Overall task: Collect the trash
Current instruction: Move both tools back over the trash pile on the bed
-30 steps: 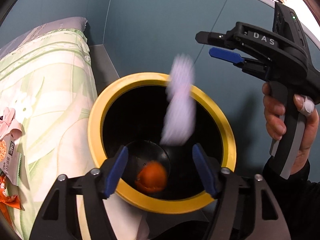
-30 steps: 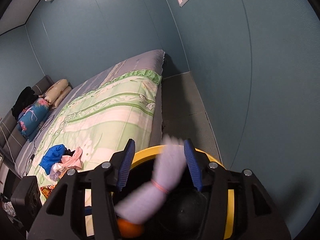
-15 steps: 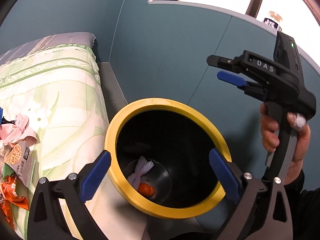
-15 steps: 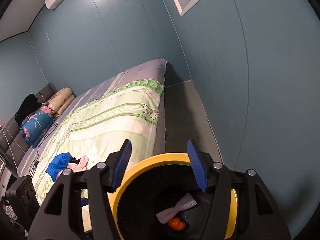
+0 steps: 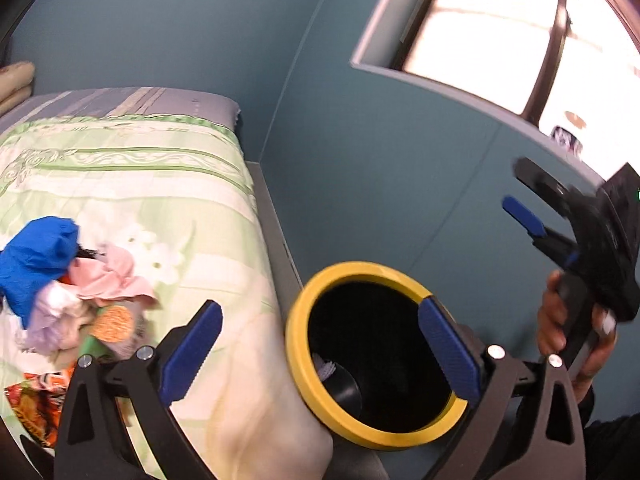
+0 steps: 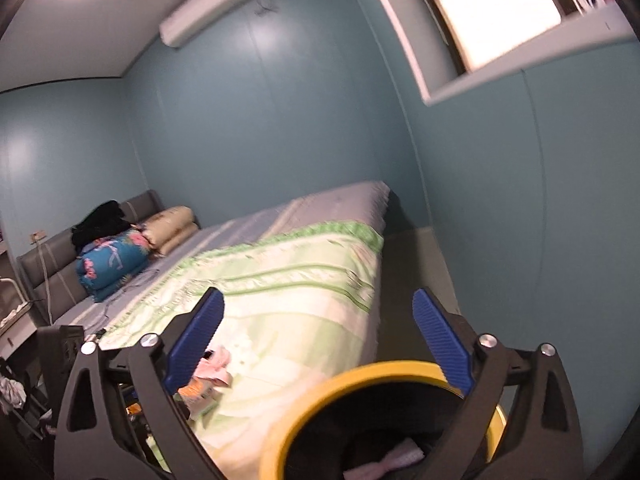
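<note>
The left hand-held gripper [image 5: 316, 354] is standing wide open with nothing between its jaws; the right hand-held gripper [image 6: 318, 340] has just been opening and is likewise gaping empty. The bin [image 5: 304, 364], black with a yellow rim, is sitting at lower centre of the left view, pressed against the bed [image 5: 160, 184]. A pale wrapper [image 6: 396, 460] is lying inside it, so by my judgement some trash is already collected. A litter pile [image 5: 68, 292] of blue, pink and orange scraps is waiting at the left of the frame on the bed, seemingly the remaining work. The wall [image 5: 360, 160] is crowding the bin's far side, while open bedding is offering free room toward the pile.
</note>
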`<state>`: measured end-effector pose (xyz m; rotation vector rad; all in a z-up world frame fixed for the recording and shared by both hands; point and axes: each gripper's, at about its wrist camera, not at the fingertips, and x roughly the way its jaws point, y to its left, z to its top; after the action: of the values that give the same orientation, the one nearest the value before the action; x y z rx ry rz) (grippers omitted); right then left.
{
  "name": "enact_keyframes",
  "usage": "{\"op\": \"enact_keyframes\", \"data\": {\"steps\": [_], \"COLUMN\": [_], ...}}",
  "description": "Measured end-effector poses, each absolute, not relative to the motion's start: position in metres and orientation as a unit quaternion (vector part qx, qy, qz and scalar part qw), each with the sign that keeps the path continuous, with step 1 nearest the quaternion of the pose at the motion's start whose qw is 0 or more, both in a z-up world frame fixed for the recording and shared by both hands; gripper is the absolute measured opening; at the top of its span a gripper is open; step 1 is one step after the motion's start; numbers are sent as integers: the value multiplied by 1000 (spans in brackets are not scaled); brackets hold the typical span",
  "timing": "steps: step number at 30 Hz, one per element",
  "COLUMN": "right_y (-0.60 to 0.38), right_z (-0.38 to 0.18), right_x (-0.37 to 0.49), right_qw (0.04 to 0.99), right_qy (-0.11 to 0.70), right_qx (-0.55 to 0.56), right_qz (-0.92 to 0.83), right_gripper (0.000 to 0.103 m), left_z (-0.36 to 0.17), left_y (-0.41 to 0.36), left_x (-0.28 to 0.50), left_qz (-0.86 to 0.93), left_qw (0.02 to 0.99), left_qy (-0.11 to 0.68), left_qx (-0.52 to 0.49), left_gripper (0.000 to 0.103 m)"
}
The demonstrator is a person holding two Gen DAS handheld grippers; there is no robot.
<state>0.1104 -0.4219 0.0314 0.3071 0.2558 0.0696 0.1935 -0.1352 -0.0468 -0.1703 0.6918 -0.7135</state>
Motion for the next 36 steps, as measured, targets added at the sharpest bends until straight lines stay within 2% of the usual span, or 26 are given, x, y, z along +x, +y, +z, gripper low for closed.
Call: {"op": "enact_keyframes", "data": {"steps": [11,19,24,30,36], "right_y": [-344,-274,-231,-192,-154], "right_z": [49,48,36,12,-4], "right_x": [120,147,175,224,267], "right_qw": [985,972,954,923,905], "right_qy": [110,129,168,252,314], "right_qx": [83,39,21,30,27], "right_qz": [107,191,248,288,285], "right_gripper": [95,95,95,95,95], "left_z": [-5,-12,-37,-65,-86], "left_y": [-38,47,82,87,89], "left_x": [208,196,190,178,172], "left_qz": [-289,-215,-222,-238,-251], "left_qw": [905,918,907,906,900], "left_qy": [280,294,318,334,343], "left_qx": [-139,-155,-165,-105,-100], "left_gripper": [95,95,95,95,95]}}
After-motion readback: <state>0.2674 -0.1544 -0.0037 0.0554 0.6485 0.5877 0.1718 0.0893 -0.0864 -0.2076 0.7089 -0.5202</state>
